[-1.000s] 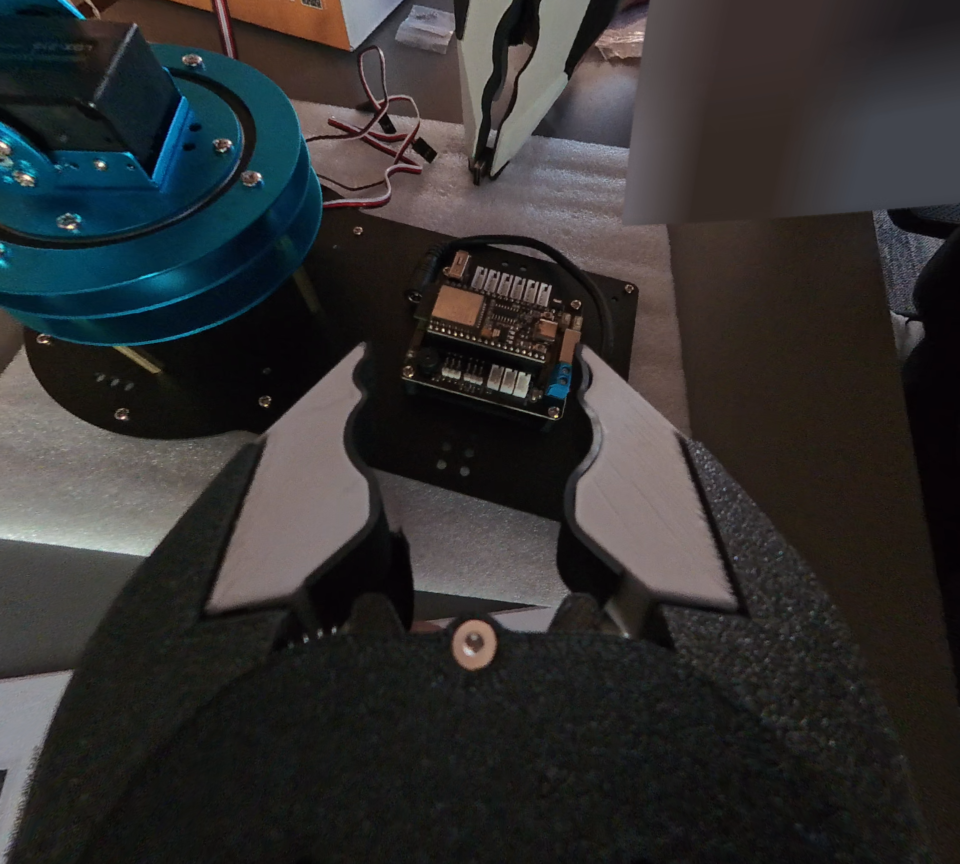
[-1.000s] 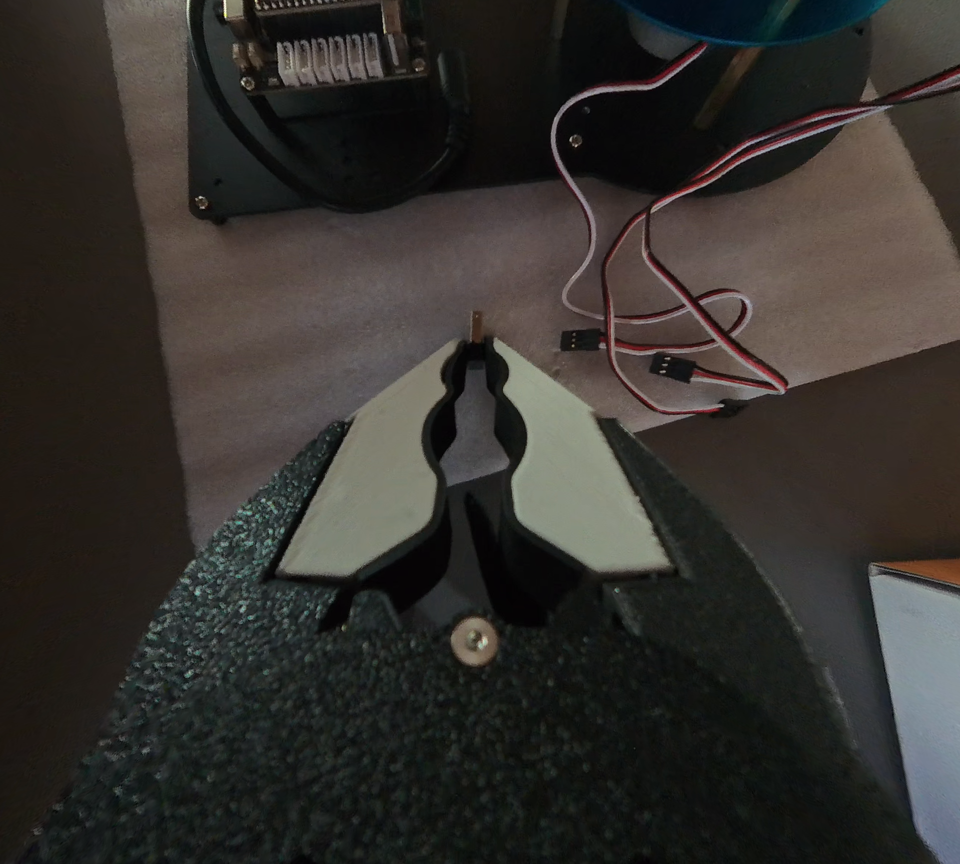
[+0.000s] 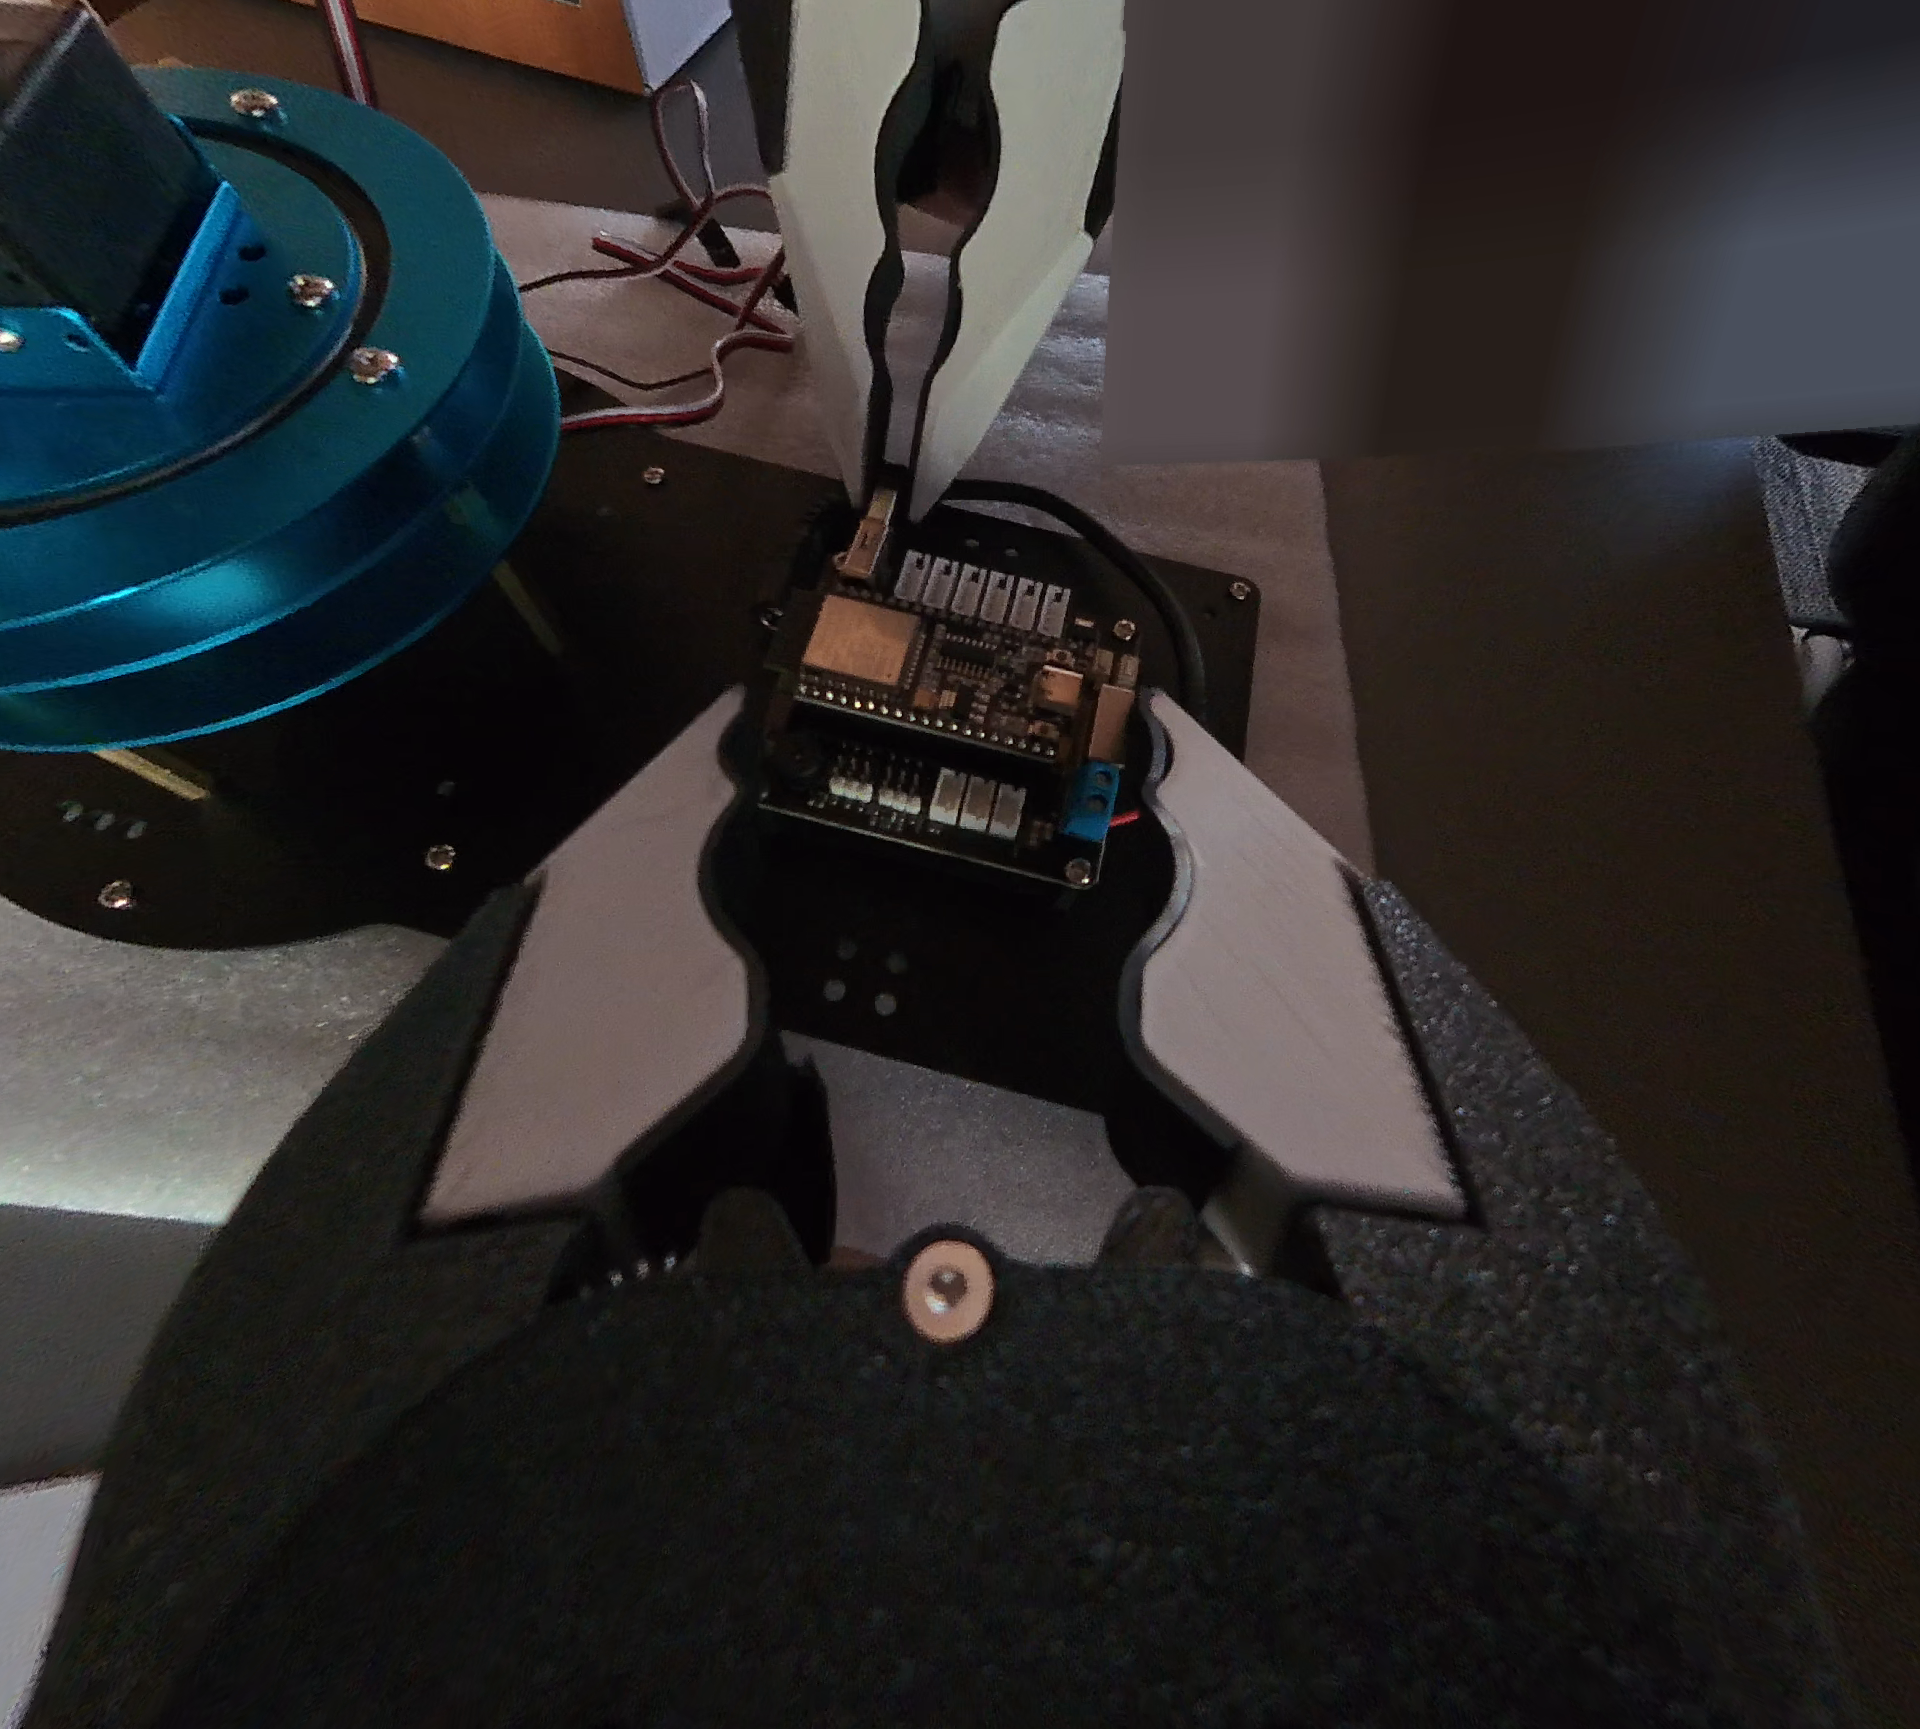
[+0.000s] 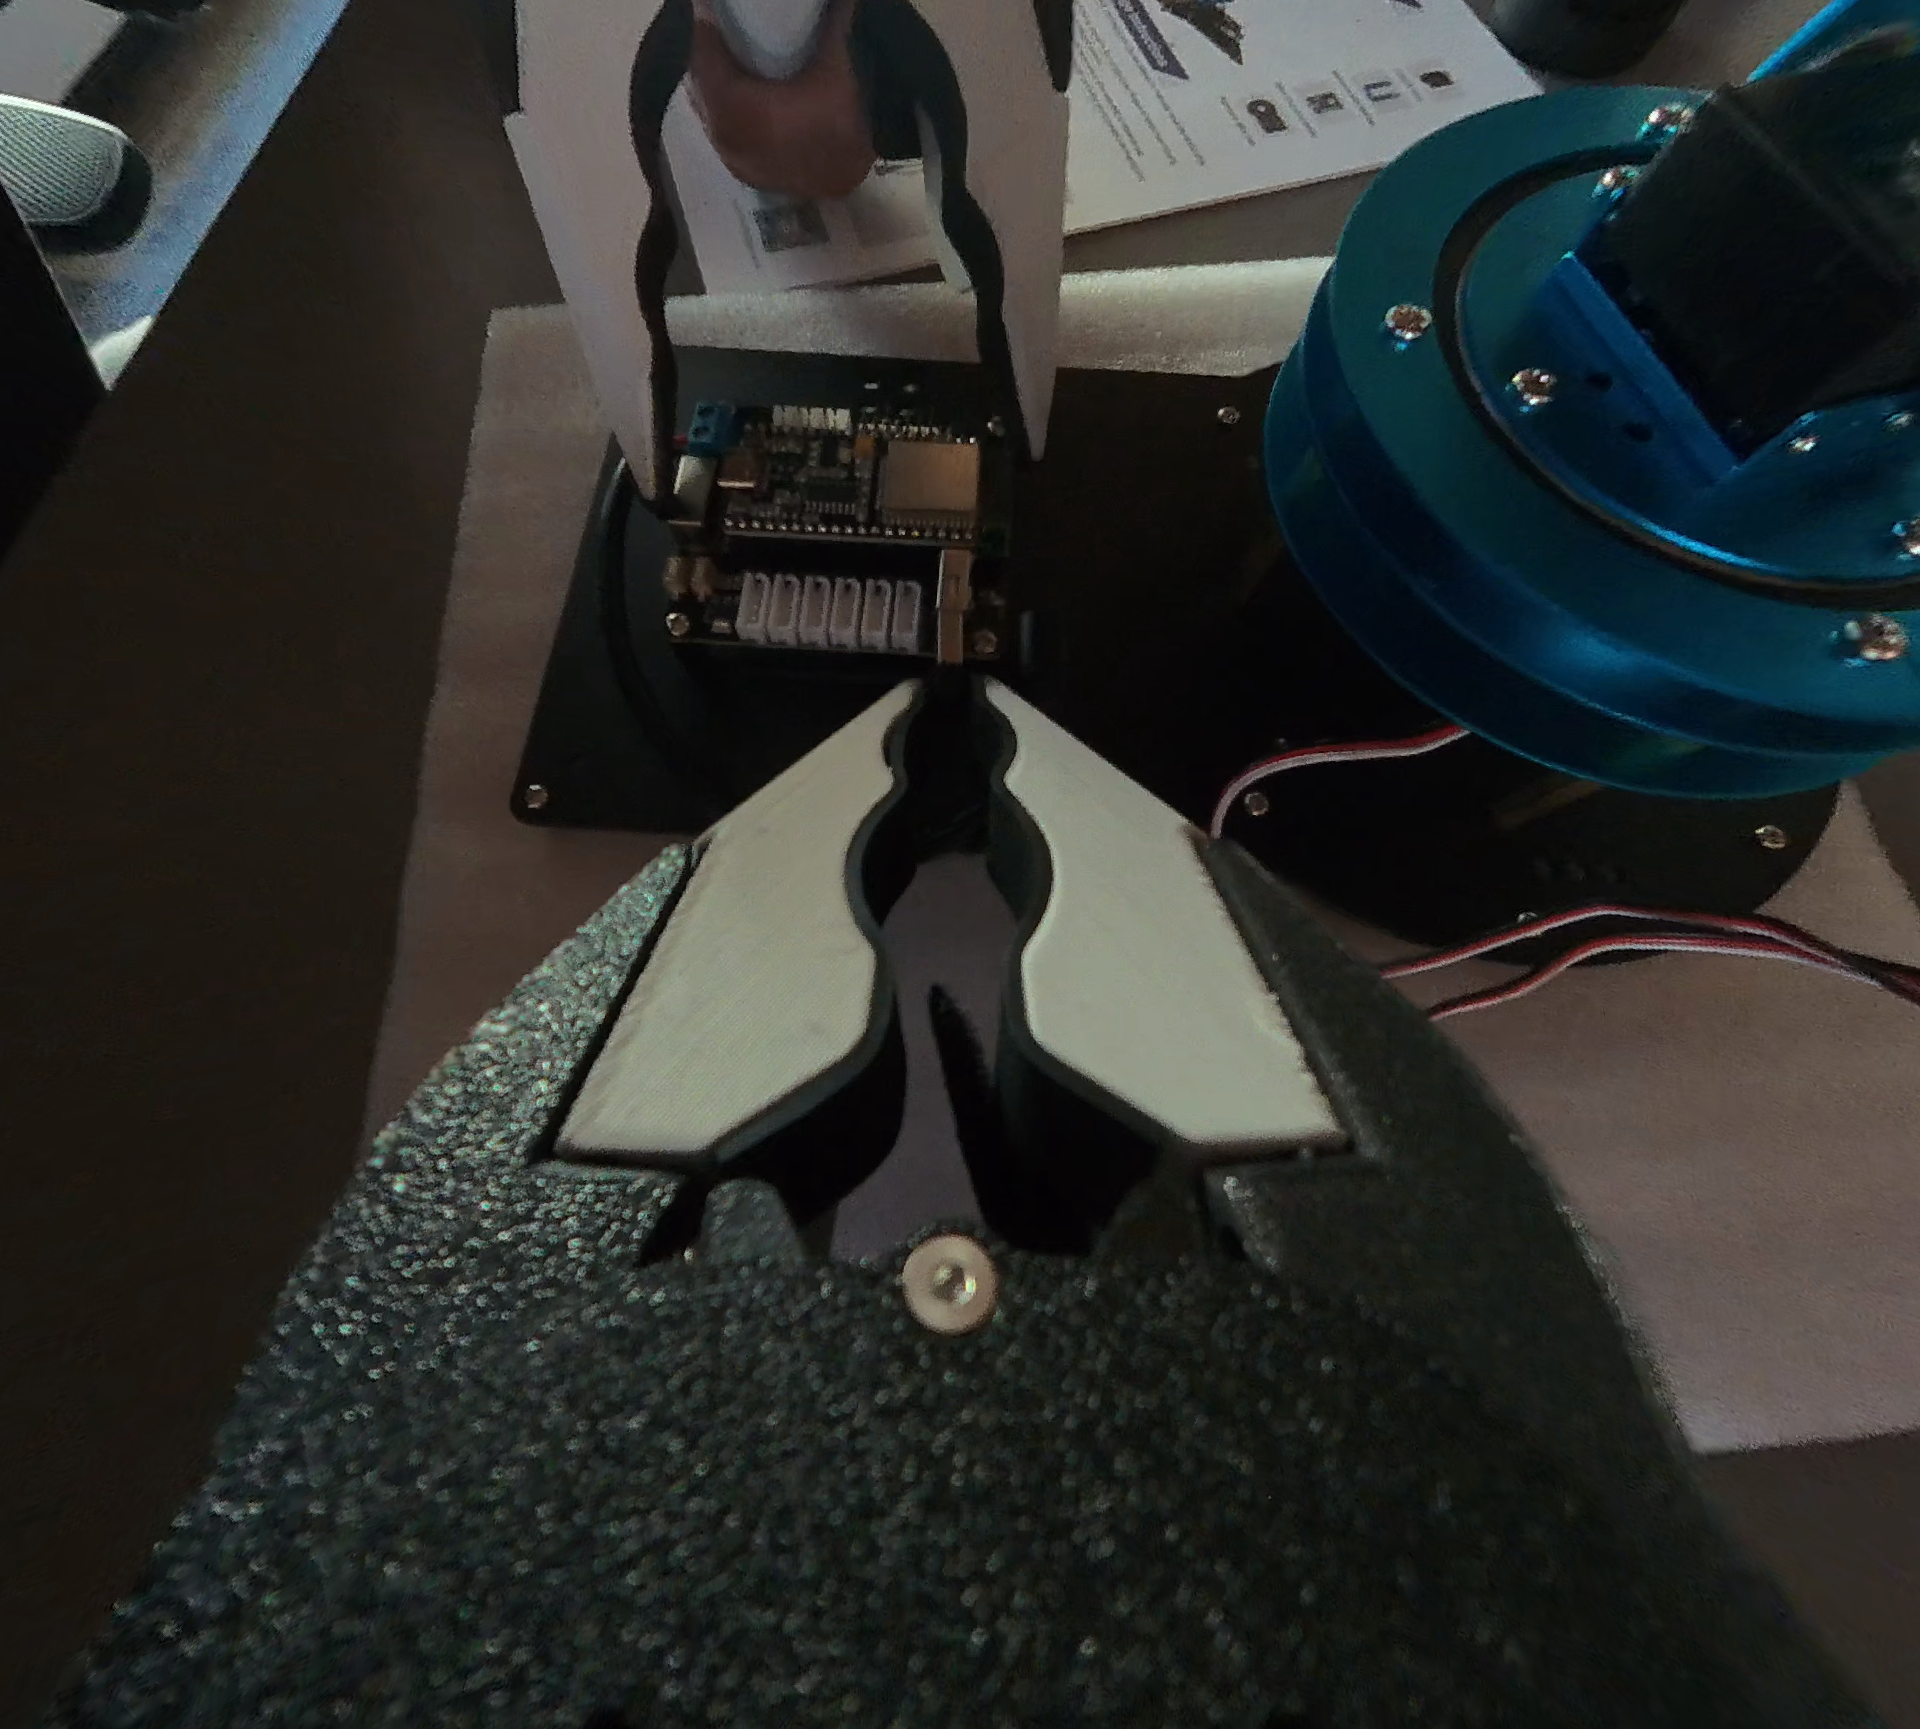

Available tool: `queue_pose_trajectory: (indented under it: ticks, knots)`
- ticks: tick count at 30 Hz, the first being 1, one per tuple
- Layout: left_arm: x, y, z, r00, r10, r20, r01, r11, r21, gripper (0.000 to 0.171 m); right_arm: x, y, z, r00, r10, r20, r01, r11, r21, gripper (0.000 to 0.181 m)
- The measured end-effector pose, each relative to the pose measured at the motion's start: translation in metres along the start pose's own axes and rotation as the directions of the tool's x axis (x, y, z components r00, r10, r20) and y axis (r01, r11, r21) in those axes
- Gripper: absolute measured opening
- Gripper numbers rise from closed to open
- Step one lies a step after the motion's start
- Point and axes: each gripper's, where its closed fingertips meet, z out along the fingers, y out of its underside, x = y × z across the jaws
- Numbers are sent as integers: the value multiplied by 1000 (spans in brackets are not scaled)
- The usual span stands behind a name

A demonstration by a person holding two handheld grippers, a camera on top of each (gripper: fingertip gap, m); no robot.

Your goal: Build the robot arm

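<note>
Circuit board [image 3: 951, 708] on black base plate [image 3: 665, 630], flanked by wide-spread fingers of left gripper [image 3: 940, 723]; right gripper [image 4: 945, 687] pinched nearly closed on small metal connector [image 4: 951, 619] at board's edge, beside row of 6 white sockets [image 4: 831, 619], near blue turntable [image 4: 1558, 536].

Near, right gripper [image 4: 948, 692], jaws almost closed on a small plug [image 4: 952, 614] at circuit board's [image 4: 831, 536] near edge. Far, left gripper [image 4: 842, 474], jaws spread, straddling the board. Right, blue round base [image 4: 1507, 557], striped wires [image 4: 1558, 941].
</note>
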Motion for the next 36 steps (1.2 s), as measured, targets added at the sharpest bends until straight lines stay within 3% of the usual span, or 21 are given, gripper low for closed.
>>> queue_pose_trajectory:
  ticks: [11, 18, 32, 36]
  knots:
    - [3, 1, 4, 1000, -8, -10, 8, 1000, -7, 65, -1, 1, 0, 992, 36, -118, -49, 993, -106, 3]
    - [3, 1, 4, 1000, -2, -3, 2, 1000, -9, 65, 0, 2, 1, 999, 21, -50, -32, 973, -228, 4]
    - [3, 2, 5, 1000, 8, 17, -8, 1000, -18, 65, 0, 2, 3, 992, -113, -52, 99, 972, -213, 4]
    - [2, 2, 5, 1000, 10, 22, -10, 1000, -19, 65, 0, 1, 3, 1000, -3, 18, 5, 990, -141, 3]
